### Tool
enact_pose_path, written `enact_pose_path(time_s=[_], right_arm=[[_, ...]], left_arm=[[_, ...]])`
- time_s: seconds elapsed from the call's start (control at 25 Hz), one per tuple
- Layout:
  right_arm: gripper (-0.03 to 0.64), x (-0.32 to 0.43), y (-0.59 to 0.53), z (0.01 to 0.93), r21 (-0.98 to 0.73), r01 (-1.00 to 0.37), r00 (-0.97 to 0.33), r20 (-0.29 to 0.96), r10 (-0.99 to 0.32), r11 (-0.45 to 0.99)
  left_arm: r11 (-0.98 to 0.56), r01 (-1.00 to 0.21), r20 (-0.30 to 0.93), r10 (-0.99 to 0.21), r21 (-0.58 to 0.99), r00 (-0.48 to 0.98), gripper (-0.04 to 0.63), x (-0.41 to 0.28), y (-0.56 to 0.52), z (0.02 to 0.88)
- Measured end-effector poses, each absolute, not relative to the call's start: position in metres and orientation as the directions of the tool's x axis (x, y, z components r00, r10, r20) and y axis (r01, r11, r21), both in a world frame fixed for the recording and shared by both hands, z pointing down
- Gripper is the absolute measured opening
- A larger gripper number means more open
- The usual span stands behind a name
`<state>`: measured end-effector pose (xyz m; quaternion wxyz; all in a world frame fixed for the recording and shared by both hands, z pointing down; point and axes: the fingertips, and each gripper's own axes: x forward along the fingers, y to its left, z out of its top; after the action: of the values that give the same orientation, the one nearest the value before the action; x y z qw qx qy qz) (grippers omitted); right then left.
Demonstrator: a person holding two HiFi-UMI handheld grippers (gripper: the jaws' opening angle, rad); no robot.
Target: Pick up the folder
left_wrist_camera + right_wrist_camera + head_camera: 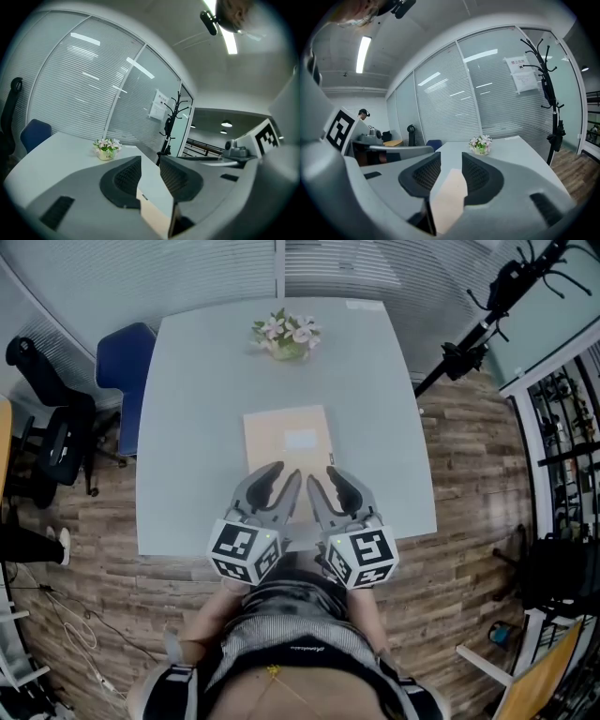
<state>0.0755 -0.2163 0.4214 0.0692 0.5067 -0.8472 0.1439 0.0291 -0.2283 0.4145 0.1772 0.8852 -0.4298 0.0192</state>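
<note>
A tan folder [286, 437] with a white label [301, 439] lies flat on the pale grey table [187, 427], near its front edge. My left gripper [278, 476] and right gripper [323, 476] sit side by side over the folder's near end and point away from me. Both are open, with a narrow gap between the jaws. In the left gripper view the folder [157, 187] shows through the gap of the left gripper [150, 161]. The right gripper view shows the folder [450, 197] below the right gripper [451, 159]. I see no pad pressing on it.
A small pot of flowers [286, 336] stands at the table's far side, beyond the folder. A blue chair [122, 362] is at the table's left, with a black office chair [47, 418] further left. A black stand [478, 329] rises at the right. Glass walls with blinds lie behind.
</note>
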Motion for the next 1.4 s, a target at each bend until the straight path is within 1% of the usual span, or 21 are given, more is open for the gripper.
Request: enact_pose_path(time_s=[0.36, 0.68, 0.8, 0.92, 1.04, 1.08, 1.24, 1.4], right_arm=[[0.156, 0.079, -0.244, 0.483, -0.181, -0.9, -0.435, 0.393, -0.81, 0.396], [0.16, 0.1, -0.255, 0.544, -0.17, -0.929, -0.368, 0.512, -0.777, 0.328], [0.176, 0.11, -0.257, 0.572, -0.16, -0.94, -0.339, 0.563, -0.754, 0.302], [0.197, 0.119, -0.261, 0.603, -0.168, -0.944, -0.325, 0.618, -0.716, 0.283], [0.234, 0.125, -0.268, 0.63, -0.198, -0.944, -0.328, 0.66, -0.676, 0.265], [0.247, 0.127, -0.271, 0.637, -0.212, -0.942, -0.334, 0.671, -0.662, 0.26], [0.289, 0.129, -0.281, 0.663, -0.298, -0.927, -0.375, 0.694, -0.615, 0.23], [0.314, 0.134, -0.286, 0.683, -0.334, -0.921, -0.386, 0.719, -0.578, 0.201]], left_arm=[[-0.501, -0.793, 0.301, -0.741, 0.348, 0.6, 0.121, -0.002, -0.253, 0.471], [-0.376, -0.862, 0.47, -0.726, 0.34, 0.502, 0.13, -0.04, -0.26, 0.553], [-0.324, -0.881, 0.523, -0.713, 0.346, 0.467, 0.135, -0.052, -0.262, 0.58], [-0.274, -0.893, 0.578, -0.687, 0.356, 0.441, 0.163, -0.062, -0.263, 0.606], [-0.229, -0.898, 0.627, -0.651, 0.376, 0.428, 0.19, -0.069, -0.268, 0.631], [-0.216, -0.896, 0.637, -0.64, 0.388, 0.429, 0.207, -0.07, -0.27, 0.638], [-0.175, -0.875, 0.652, -0.605, 0.451, 0.457, 0.238, -0.067, -0.275, 0.661], [-0.143, -0.852, 0.659, -0.574, 0.503, 0.486, 0.249, -0.06, -0.276, 0.682]])
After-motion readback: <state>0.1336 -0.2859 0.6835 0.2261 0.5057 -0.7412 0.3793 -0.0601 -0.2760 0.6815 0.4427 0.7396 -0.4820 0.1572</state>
